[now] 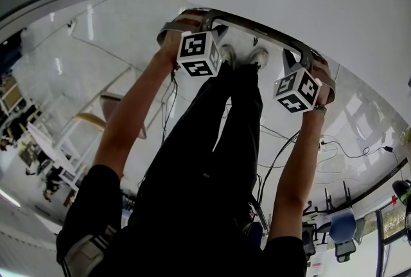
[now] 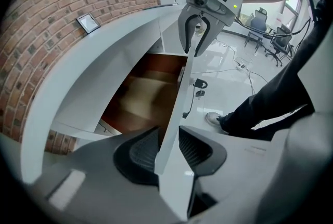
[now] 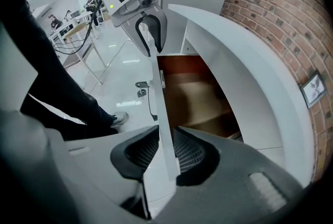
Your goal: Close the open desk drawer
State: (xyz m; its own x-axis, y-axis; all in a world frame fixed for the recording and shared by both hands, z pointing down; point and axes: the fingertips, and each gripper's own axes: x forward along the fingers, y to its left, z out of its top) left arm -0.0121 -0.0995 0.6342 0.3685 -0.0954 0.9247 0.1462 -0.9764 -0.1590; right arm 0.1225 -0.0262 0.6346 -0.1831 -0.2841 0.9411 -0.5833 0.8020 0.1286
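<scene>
The drawer [image 2: 139, 99] hangs open under the white desk [image 2: 99, 62], its brown inside showing in both gripper views. Its white front panel [image 2: 180, 94] stands out toward the person, away from the desk's edge. The desk sits against a brick wall [image 2: 47, 15], where a small framed picture [image 2: 87, 22] hangs.

The left gripper [image 2: 168, 149] straddles the top edge of the front panel near one end. Its jaws are slightly spread, one dark ribbed pad just beside each face of the panel, and no firm pinch shows. The right gripper [image 3: 165, 151] straddles the same panel near the other end. Its jaws are likewise a little apart, with the panel running between the pads. Each gripper shows in the other's view, farther along the panel, and both point steeply down.

In the head view the person's two arms reach down to the panel's edge, and the marker cubes sit well apart. The person's legs [image 1: 212, 141] in dark trousers stand in front of the drawer, with one shoe [image 2: 214, 119] on the glossy floor [image 2: 234, 77].
</scene>
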